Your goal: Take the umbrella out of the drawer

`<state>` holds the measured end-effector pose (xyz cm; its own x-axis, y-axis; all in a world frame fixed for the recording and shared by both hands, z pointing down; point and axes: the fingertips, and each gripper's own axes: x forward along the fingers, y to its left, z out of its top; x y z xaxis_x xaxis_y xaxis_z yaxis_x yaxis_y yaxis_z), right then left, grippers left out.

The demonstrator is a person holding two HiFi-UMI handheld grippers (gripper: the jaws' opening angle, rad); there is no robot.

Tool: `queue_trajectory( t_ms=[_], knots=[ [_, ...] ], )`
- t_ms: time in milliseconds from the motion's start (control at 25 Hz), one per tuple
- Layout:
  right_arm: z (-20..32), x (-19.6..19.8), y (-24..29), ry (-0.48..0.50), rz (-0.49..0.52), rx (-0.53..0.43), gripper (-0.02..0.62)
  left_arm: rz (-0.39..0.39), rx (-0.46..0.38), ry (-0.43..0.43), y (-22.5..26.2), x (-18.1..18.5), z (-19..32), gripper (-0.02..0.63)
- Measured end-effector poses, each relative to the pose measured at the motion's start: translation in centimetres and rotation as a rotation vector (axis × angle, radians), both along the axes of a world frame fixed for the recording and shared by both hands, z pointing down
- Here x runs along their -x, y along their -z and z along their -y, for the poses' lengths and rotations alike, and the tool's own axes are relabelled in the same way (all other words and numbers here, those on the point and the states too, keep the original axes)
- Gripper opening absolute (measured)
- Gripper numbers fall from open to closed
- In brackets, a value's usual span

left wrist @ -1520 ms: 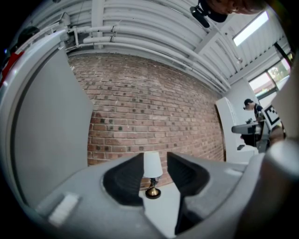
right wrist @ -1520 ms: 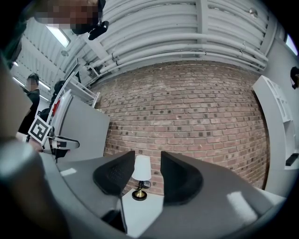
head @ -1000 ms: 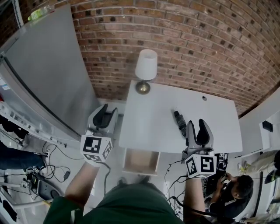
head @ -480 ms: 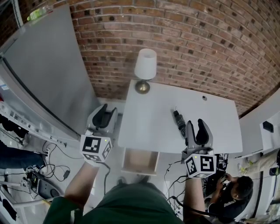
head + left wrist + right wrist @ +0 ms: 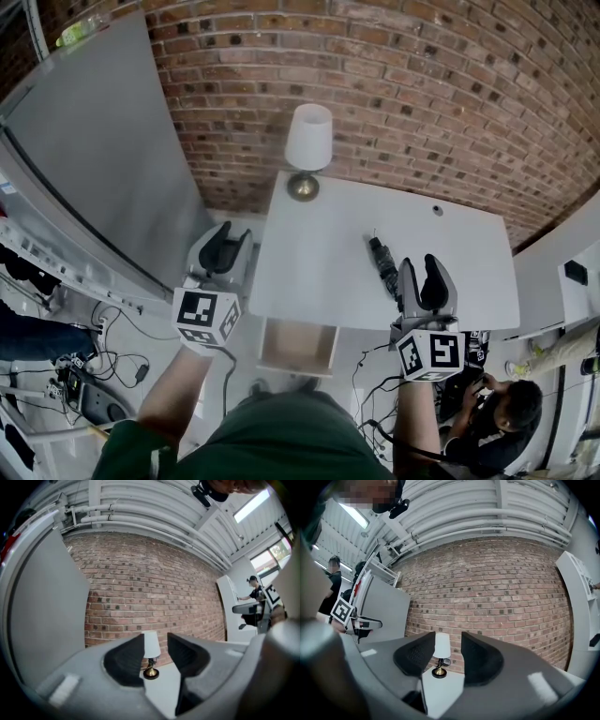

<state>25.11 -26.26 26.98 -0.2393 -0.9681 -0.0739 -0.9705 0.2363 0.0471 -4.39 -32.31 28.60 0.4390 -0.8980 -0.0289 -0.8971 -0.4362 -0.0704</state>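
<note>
A black folded umbrella point(image 5: 382, 263) lies on the white table point(image 5: 319, 253), right of its middle. Under the table's front edge a wooden drawer point(image 5: 298, 347) stands pulled out; its inside looks bare. My right gripper point(image 5: 421, 267) hovers over the table's front right, just right of the umbrella, open and holding nothing. My left gripper point(image 5: 232, 236) is beyond the table's left edge, open and empty too. Between the jaws of the left gripper point(image 5: 155, 644) and the right gripper point(image 5: 448, 644) only the lamp shows; the umbrella is hidden in both gripper views.
A white-shaded lamp point(image 5: 308, 150) with a brass foot stands at the table's back left, against a brick wall point(image 5: 394, 94). A large grey panel point(image 5: 103, 159) leans at the left. Cables point(image 5: 122, 356) lie on the floor. A person point(image 5: 506, 403) crouches at the lower right.
</note>
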Motion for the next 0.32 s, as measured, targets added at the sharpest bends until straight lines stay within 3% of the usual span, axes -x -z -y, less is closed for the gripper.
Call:
queue_trajectory(
  t_ms=[320],
  knots=[
    [0.4, -1.5, 0.2, -0.008, 0.008, 0.003, 0.173, 0.007, -0.001, -0.005, 0.1, -1.5, 0.6, 0.150]
  ],
)
